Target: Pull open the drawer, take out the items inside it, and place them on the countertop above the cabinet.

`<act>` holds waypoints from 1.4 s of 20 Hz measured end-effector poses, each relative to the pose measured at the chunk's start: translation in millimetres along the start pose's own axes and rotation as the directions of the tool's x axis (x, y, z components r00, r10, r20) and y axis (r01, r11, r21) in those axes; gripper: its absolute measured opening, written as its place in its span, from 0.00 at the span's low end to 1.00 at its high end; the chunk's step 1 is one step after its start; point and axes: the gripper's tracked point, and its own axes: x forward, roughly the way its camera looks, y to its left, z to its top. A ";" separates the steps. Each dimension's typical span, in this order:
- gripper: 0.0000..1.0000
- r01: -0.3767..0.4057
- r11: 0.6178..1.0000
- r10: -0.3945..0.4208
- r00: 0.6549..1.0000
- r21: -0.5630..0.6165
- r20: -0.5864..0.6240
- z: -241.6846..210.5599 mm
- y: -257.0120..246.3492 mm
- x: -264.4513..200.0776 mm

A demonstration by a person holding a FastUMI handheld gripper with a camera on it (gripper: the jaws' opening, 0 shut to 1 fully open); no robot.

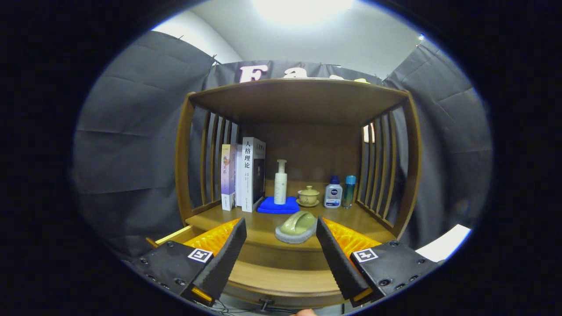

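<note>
Black ridged fingers on the gripper (281, 237) are spread wide with nothing between them, hovering over the pulled-open drawer (281, 274). Just ahead, a green brush with a grey base (297, 227) sits on the countertop (263, 224). Further back: blue cloth (278, 206) under a white pump bottle (280, 182), lidded cup (308, 195), two small bottles (339, 192), and books (243, 174).

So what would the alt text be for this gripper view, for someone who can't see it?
An open gripper faces a wooden cabinet, a green brush lying on the countertop just ahead of its fingers. Further back stand books, a pump bottle on a blue cloth, a lidded cup and two small bottles.
</note>
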 end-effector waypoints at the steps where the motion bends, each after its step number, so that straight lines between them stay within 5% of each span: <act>1: 1.00 0.012 1.000 -0.012 1.000 0.019 0.005 -8.6 -0.6 -9.7; 13: 1.00 0.082 0.996 -0.082 0.997 0.021 -0.001 -97.2 4.3 -59.7; 22: 1.00 0.067 0.997 -0.063 0.987 0.023 -0.148 -181.3 17.5 -53.5; 28: 0.97 0.099 0.995 -0.093 0.976 0.018 -0.194 -197.2 14.5 -39.3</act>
